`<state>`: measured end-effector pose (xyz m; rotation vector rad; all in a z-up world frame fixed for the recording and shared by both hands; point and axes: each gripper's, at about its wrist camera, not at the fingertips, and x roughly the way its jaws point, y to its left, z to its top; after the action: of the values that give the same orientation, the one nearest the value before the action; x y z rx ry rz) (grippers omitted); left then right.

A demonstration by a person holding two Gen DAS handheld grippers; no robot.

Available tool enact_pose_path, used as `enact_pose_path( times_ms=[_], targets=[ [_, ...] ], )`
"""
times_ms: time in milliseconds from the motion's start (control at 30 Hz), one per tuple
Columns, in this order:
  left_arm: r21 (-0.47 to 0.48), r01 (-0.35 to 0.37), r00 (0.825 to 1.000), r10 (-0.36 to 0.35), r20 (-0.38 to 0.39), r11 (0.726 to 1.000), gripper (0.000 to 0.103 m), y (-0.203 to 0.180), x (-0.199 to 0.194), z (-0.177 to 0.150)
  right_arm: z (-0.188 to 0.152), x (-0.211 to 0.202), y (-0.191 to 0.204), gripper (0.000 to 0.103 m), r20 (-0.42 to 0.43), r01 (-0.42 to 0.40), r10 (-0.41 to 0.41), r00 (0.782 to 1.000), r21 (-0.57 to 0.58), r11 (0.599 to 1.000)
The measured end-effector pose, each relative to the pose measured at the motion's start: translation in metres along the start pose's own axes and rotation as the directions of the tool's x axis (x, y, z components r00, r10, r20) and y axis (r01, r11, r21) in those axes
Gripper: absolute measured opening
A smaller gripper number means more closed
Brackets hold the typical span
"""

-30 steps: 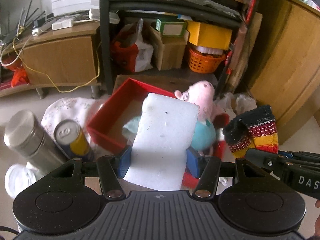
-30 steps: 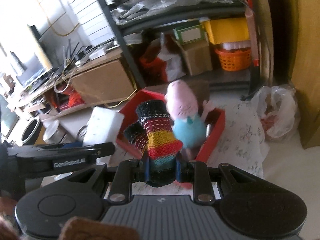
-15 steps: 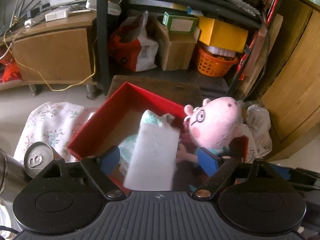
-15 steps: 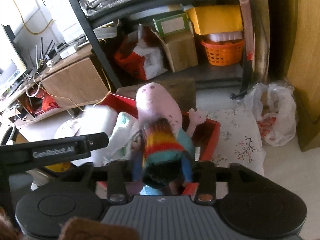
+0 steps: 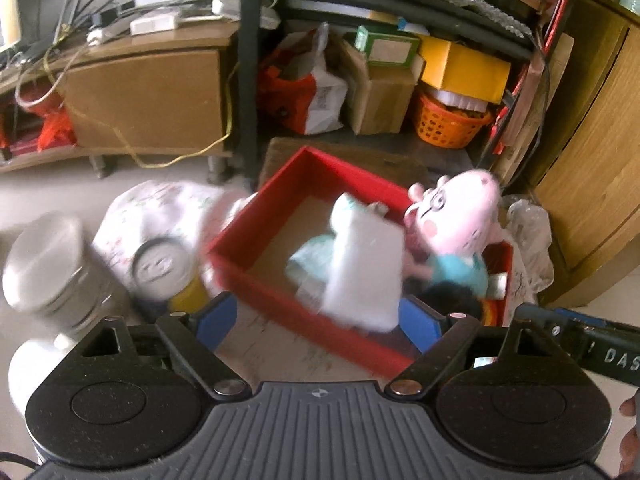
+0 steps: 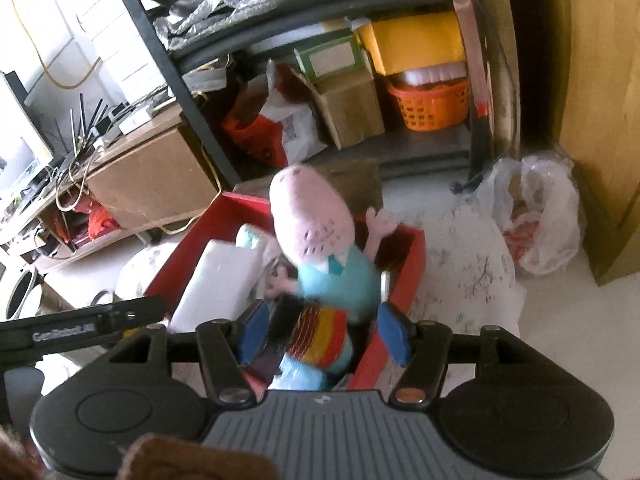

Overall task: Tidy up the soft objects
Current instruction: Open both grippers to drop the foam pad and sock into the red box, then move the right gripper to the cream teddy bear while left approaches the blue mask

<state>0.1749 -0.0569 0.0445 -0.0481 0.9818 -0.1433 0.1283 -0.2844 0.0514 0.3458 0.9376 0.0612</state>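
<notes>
Left gripper (image 5: 320, 322): the jaws are spread wide and opening. The white rectangular foam sponge (image 5: 362, 270) appears between the blue pads (image 5: 214, 322), but neither pad presses on it. The sponge is tilted, blurred, and sits over the near wall of the red rectangular cardboard box (image 5: 304, 314), leaning into the box.

Right gripper (image 6: 322, 334): the jaws are partly spread and opening. The striped knitted sock in black, red, yellow and teal (image 6: 316, 338) lies between the blue pads (image 6: 394, 334); a gap shows on each side of it, so it is not pinched. The sock rests at the near end of the red box (image 6: 412, 264), against the lower body of the plush toy.

Box contents:
- the pink pig plush toy in a teal shirt (image 6: 316, 236), upright against the right-hand wall;
- a pale mint-and-white soft item (image 5: 316, 252), partly hidden behind the sponge;
- the sponge (image 6: 218, 280), leaning along the left side;
- the sock.

Beside the box, on a floral white cloth (image 5: 160, 204), stand a yellow drink can (image 5: 168, 270) and a steel cylindrical flask (image 5: 52, 268).
</notes>
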Motion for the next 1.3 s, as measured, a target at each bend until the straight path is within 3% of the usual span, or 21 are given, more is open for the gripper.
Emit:
enact_pose_path(
  times_ms=[400, 600, 800, 1300],
  targets=[
    [-0.077, -0.055, 0.992, 0.046, -0.119, 0.996, 0.086, 0.058, 0.002, -0.043, -0.025, 0.001, 0.035, 0.033, -0.054, -0.068, 0.063, 0.997, -0.093, 0.993],
    [-0.077, -0.074, 0.991, 0.065, -0.113, 0.994, 0.086, 0.071, -0.006, -0.052, -0.039, 0.012, 0.063, 0.033, -0.119, -0.123, 0.105, 0.987, -0.151, 0.981],
    [-0.071, -0.083, 0.990, 0.074, -0.123, 0.994, 0.086, 0.081, -0.006, -0.056, -0.049, 0.019, 0.083, 0.033, -0.147, -0.123, 0.092, 0.985, -0.215, 0.969],
    [-0.053, -0.071, 0.991, 0.065, -0.114, 0.996, 0.086, 0.095, -0.024, -0.078, -0.065, 0.040, 0.105, 0.033, -0.208, -0.142, 0.091, 0.974, -0.246, 0.959]
  ],
)
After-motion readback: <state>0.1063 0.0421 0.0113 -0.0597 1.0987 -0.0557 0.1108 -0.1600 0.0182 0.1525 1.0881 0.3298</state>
